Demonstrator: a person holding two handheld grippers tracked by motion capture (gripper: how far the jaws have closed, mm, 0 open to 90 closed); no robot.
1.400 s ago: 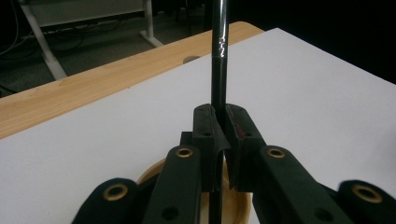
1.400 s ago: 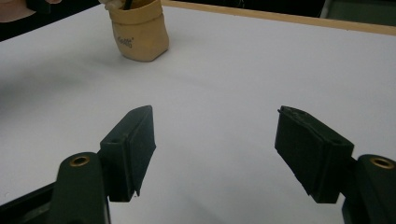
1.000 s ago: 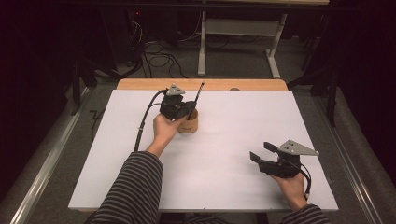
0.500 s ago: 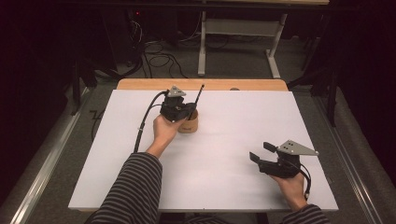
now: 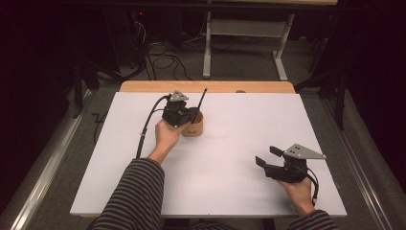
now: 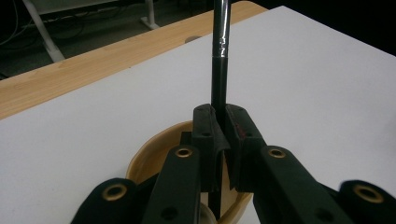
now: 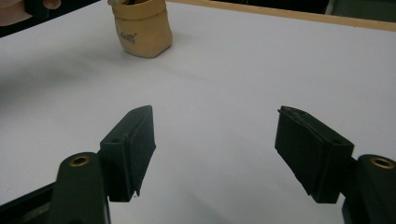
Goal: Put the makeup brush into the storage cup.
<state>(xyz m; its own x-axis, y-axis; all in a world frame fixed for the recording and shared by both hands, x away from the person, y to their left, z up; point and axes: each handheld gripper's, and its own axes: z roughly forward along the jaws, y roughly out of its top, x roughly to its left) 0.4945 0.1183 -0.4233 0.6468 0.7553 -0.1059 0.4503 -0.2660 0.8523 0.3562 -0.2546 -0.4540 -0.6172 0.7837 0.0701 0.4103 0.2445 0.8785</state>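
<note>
Pen holder (image 5: 193,127), a small tan cup, stands on the white desk (image 5: 230,158) toward its far left part, just before the bare wooden strip (image 5: 206,86) along the far edge. Against the high view of a second ago nothing has shifted: cup, both hands and both tools sit where they sat. My reading is that the work pauses at the moment of seating, with the black pen (image 6: 220,56) lowered into the cup but not yet let go.

The left hand (image 5: 166,135), its striped sleeve (image 5: 131,199) coming in from the near edge, reaches forward to the cup and holds the left gripper (image 6: 220,128) right over the mouth, pointing down and a little forward. Its jaws are pressed together on the pen's shaft, whose lower end drops inside the cup while the upper end rises slanting toward the far edge.

The right hand (image 5: 299,194) rests near the front right corner of the desk, well apart from the cup. The right gripper (image 7: 215,140) lies low and roughly level, aimed across the white sheet toward the cup, its jaws spread wide with nothing between them.
</note>
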